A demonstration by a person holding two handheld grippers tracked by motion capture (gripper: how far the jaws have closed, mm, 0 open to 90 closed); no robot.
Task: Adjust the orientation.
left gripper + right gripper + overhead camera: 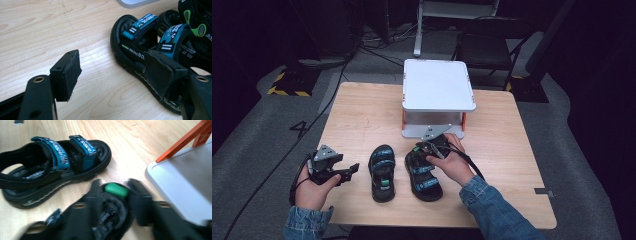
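Black sandals [382, 172] with teal straps lie paired; the right gripper [115, 192] clamps one's toe [116, 190], the left gripper [112, 72] gapes empty.

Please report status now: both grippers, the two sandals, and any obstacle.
Left gripper open, beside left sandal, holding nothing. Right gripper closed around toe of right sandal. Both sandals on table. White shelf just behind right gripper.

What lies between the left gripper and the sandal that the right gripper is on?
The other sandal lies there, between the left gripper and the right-hand sandal under the right gripper, in the high view.
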